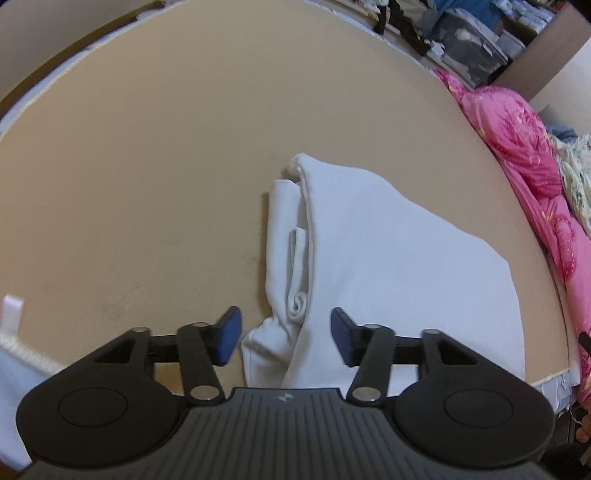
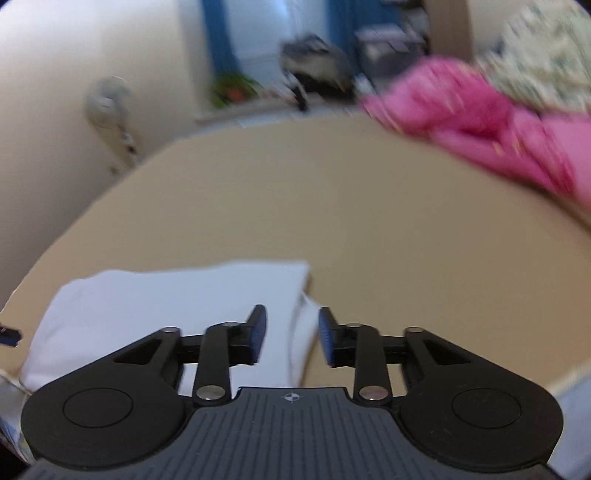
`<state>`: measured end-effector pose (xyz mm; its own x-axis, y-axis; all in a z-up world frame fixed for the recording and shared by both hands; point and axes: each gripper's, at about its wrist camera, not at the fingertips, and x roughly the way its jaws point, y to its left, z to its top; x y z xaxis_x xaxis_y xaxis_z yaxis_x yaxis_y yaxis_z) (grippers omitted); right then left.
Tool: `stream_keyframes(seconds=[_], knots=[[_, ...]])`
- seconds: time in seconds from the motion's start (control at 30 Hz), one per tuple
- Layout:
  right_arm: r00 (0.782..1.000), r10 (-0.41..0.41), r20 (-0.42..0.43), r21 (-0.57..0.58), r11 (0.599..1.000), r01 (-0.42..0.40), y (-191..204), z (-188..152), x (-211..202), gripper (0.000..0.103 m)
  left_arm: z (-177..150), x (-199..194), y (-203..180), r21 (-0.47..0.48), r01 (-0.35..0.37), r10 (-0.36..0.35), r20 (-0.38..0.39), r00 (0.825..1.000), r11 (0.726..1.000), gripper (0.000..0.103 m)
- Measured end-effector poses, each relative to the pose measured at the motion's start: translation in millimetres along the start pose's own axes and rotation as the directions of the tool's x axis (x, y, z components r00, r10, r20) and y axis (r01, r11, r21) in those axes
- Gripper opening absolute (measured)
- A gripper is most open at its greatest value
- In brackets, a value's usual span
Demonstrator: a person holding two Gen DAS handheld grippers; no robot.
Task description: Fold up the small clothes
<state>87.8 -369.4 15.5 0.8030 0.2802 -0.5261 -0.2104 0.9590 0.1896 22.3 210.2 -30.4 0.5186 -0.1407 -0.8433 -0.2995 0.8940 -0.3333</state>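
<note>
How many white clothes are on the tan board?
1. The white garment lies folded on the board, in front of the left gripper and under the right gripper. More could be hidden beneath the grippers.

Tan tabletop (image 1: 166, 147) fills most of both views, cream wall (image 2: 55, 92) upper left in right-wrist view. Pink floral quilt (image 1: 517, 140) along the table's right edge; blue curtain (image 2: 219, 33) & bright window top centre, blurred.
</note>
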Motion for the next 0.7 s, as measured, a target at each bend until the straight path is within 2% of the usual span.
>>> stream_keyframes(seconds=[0.03,0.1,0.13,0.23,0.33,0.53,0.6,0.67,0.7], knots=[[1.000,0.005,0.015,-0.003,1.000,-0.005,1,-4,4,0.037,1,10,-1,0.007,-0.002,0.002,-0.014,1.000,1.000,0.062],[0.999,-0.005,-0.034,0.028,1.000,0.006,2,-5,14,0.037,6,30,-1,0.022,-0.014,0.015,-0.049,0.999,1.000,0.063],[0.999,-0.002,-0.033,0.056,0.998,0.003,2,-4,19,0.037,8,40,-1,0.028,-0.020,0.022,-0.068,0.997,0.999,0.063],[0.999,0.013,-0.046,0.073,0.997,-0.010,6,-2,35,0.037,11,64,-2,0.038,0.003,0.002,-0.111,0.994,0.999,0.063],[0.997,-0.001,-0.076,0.040,0.999,0.004,12,-3,41,0.037,10,77,-6,0.089,0.006,0.002,-0.096,0.995,0.996,0.064],[0.997,0.021,-0.068,0.075,0.997,-0.016,10,1,45,0.037,-2,79,-16,0.151,-0.027,0.034,-0.049,0.998,0.988,0.066],[0.997,0.020,-0.071,0.082,0.997,-0.014,11,1,46,0.037,-6,81,-25,0.161,-0.039,0.045,-0.034,0.998,0.986,0.061],[0.997,0.019,-0.077,0.087,0.996,-0.012,12,1,47,0.037,-7,80,-30,0.170,-0.028,0.032,-0.021,0.999,0.985,0.038],[0.997,0.019,-0.079,0.086,0.996,-0.013,13,1,47,0.037,-8,79,-33,0.175,-0.024,0.027,-0.017,0.999,0.984,0.034]])
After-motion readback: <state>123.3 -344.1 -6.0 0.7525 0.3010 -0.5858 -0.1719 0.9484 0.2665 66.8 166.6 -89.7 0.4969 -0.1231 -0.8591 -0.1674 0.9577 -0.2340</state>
